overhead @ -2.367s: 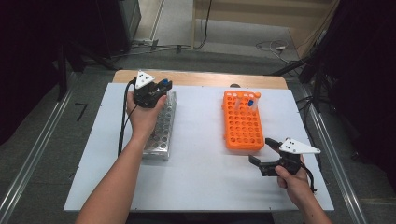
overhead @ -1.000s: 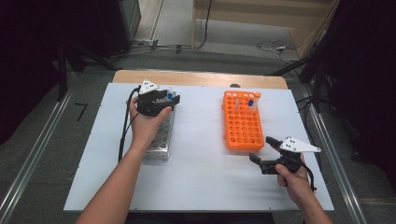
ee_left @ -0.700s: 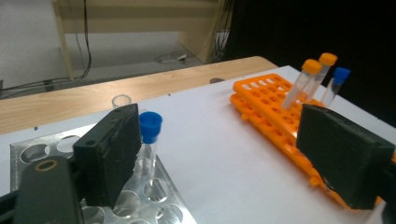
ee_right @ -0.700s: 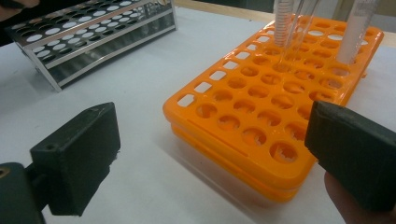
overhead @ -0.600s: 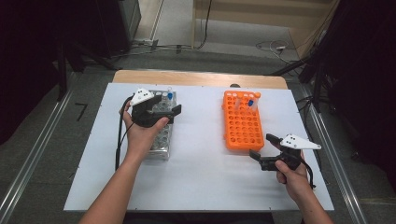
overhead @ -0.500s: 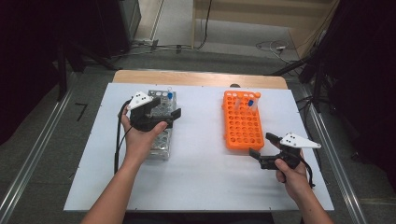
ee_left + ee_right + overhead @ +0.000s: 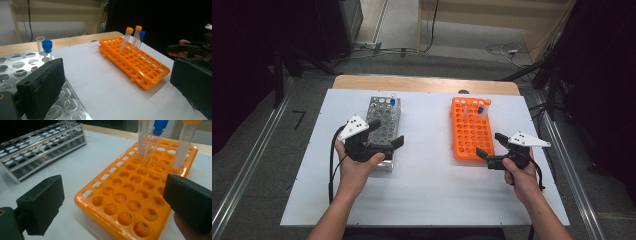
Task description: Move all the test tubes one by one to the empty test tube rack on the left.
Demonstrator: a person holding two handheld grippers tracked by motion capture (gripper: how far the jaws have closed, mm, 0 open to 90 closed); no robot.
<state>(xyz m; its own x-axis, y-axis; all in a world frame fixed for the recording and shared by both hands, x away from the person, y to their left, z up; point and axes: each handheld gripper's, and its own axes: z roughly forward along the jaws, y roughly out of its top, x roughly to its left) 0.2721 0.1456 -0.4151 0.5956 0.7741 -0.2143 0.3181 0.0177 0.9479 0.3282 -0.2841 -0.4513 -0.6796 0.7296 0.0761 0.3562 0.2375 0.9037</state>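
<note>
The job looks like moving tubes from the orange rack [image 7: 469, 131] to the grey rack [image 7: 383, 122]. Both racks sit on the white desk [image 7: 427, 190], well apart, the grey one on the left.

I think the job has only just begun. One blue tube [image 7: 392, 101] stands at the far end of the grey rack. A clear tube [image 7: 40, 43] with no cap stands just beside it. All the other holes in the grey rack look empty.

Three tubes [image 7: 136, 35] are left at the far end of the orange rack. Two have orange caps and one has a blue cap. So most of the work is not done yet.

The left hand-held gripper [image 7: 385, 133] hangs over the near end of the grey rack, well away from the blue tube. Its jaws have just been opening and now stand spread wide. Nothing is between them. In the left gripper view one jaw is above the grey rack and the other is above the bare desk. It seems to touch nothing.

The right hand-held gripper [image 7: 490, 145] is at the near right corner of the orange rack. Its jaws are spread wide too, and it holds nothing. In the right gripper view it looks over the near edge of the orange rack toward the three tubes. It is not at them yet, and I cannot see it touch the rack
</note>
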